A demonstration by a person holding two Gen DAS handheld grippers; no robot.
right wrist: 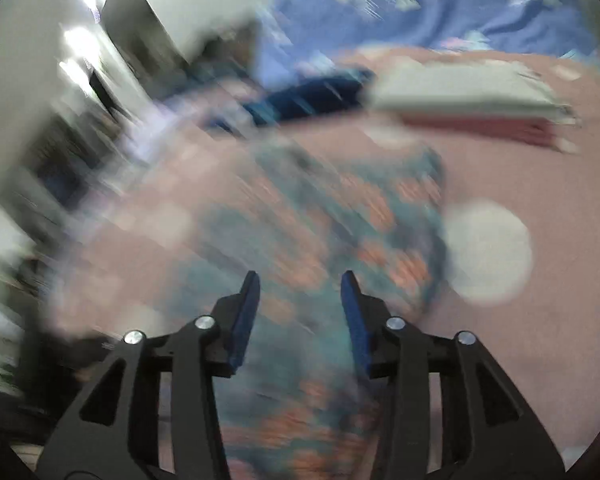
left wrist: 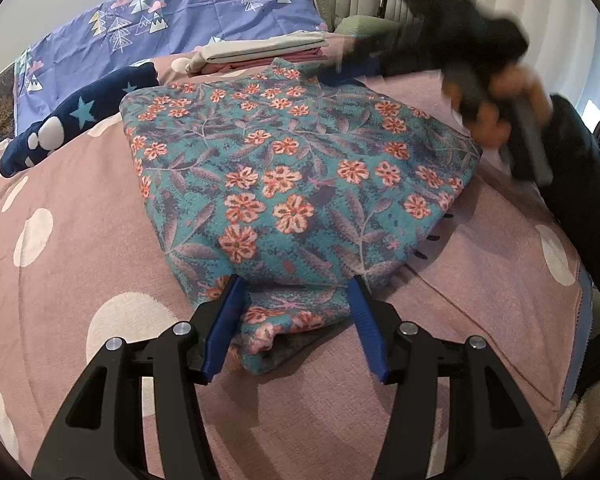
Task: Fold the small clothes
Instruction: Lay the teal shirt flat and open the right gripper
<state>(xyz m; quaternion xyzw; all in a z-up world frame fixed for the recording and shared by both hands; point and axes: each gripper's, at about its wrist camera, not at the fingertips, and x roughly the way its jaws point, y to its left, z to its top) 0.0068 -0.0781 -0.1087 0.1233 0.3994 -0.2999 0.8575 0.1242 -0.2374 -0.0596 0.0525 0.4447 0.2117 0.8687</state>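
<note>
A small floral garment is lying folded on a bed, on a pink bedspread with big white dots. Its cloth is teal with orange-pink flowers and dull purple leaves, and it is showing as a thick, roughly square bundle with rounded edges. At the near corner a narrow folded part is sticking out, and there the layers are opening a little, so a grey inner side is showing.

The left hand-held gripper is sitting at this near corner. Its two blue fingers are standing apart on both sides of the narrow part. The left finger is touching the cloth edge, while I cannot tell if the right one is touching; the jaws are looking open and not pinching the cloth.

The right hand-held gripper is very blurred in the left wrist view, at the far right side of the garment, with a hand around its handle. In its own view the whole scene is smeared. Its blue fingers are standing apart with a gap, nothing is clamped between them, and the floral cloth is lying under them.

Behind the garment a dark blue cloth with stars, a stack of folded pale and pink clothes and a purple pillow with tree drawings are lying on the bed.
</note>
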